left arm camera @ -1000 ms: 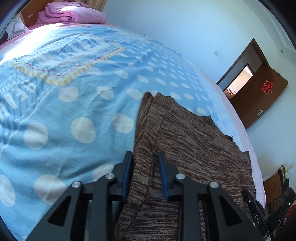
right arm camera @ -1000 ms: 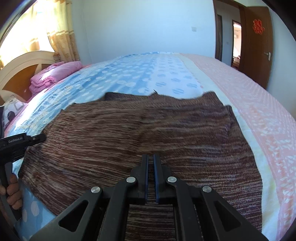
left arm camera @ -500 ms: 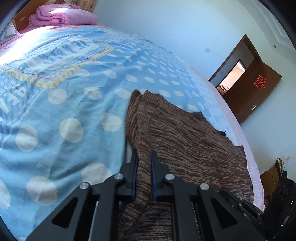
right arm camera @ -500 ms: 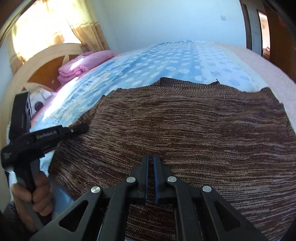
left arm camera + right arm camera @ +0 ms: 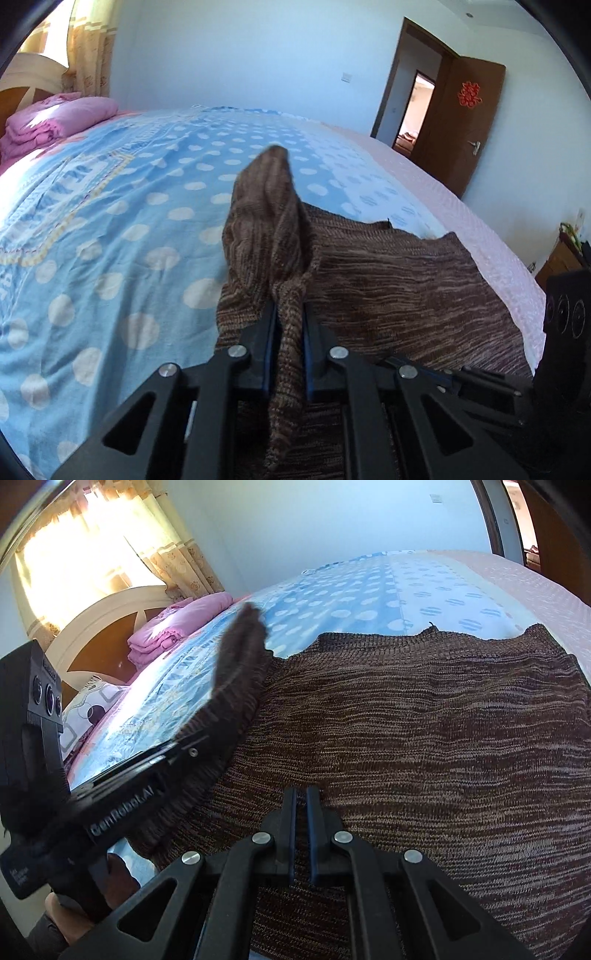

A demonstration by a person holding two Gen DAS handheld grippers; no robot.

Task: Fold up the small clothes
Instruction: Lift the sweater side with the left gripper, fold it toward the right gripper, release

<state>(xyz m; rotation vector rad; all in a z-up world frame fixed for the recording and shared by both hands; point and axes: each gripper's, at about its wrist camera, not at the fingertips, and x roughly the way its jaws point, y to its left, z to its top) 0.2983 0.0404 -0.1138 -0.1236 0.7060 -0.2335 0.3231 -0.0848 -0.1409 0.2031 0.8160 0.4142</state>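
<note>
A brown knit sweater [image 5: 424, 716] lies flat on the blue dotted bed [image 5: 110, 221]. My left gripper [image 5: 289, 314] is shut on the sweater's left edge [image 5: 266, 221] and holds that part lifted off the bed, blurred with motion. The lifted fabric also shows in the right wrist view [image 5: 236, 664], beside the left gripper's body [image 5: 122, 782]. My right gripper [image 5: 301, 801] is shut low over the sweater's near edge. Whether it pinches the fabric is hidden by the fingers.
A folded pink quilt [image 5: 55, 118] and a wooden headboard [image 5: 99, 635] are at the bed's head. A patterned pillow [image 5: 88, 709] lies near it. A brown door [image 5: 461, 125] stands open at the far right. A pink sheet [image 5: 461, 221] covers the bed's right side.
My left gripper has closed on the sweater's left edge and lifted it off the bed, swinging toward the right gripper. The right gripper stays shut over the near edge.
</note>
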